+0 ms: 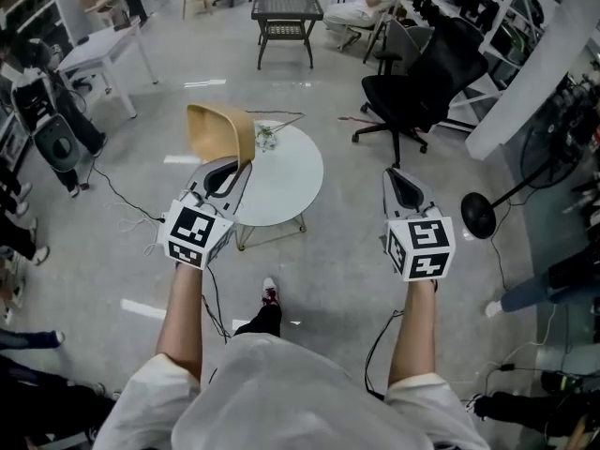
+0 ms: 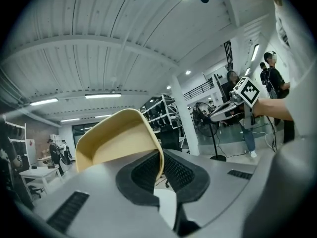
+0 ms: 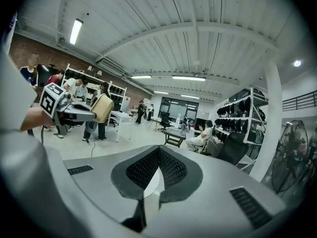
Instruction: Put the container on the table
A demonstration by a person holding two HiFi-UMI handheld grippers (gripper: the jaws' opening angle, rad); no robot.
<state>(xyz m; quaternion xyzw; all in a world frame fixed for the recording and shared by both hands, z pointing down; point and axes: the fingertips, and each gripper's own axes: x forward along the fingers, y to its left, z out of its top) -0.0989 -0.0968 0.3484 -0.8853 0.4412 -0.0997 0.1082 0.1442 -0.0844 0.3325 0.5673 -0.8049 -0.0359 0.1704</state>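
While the left gripper (image 1: 228, 169) is closed on one wall of the tan container (image 1: 217, 131), this container hangs tilted in the air above the left edge of the round white table (image 1: 291, 186). The right gripper (image 1: 403, 187) is well apart at the right side, its jaws pressed together with nothing between them.

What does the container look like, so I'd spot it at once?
Find the round white table mid-floor. Above its left edge, the left gripper pinches the container by its rim. It is a tan, open tub with rounded corners, held in the air, unlike the small flower sprig lying on the table.
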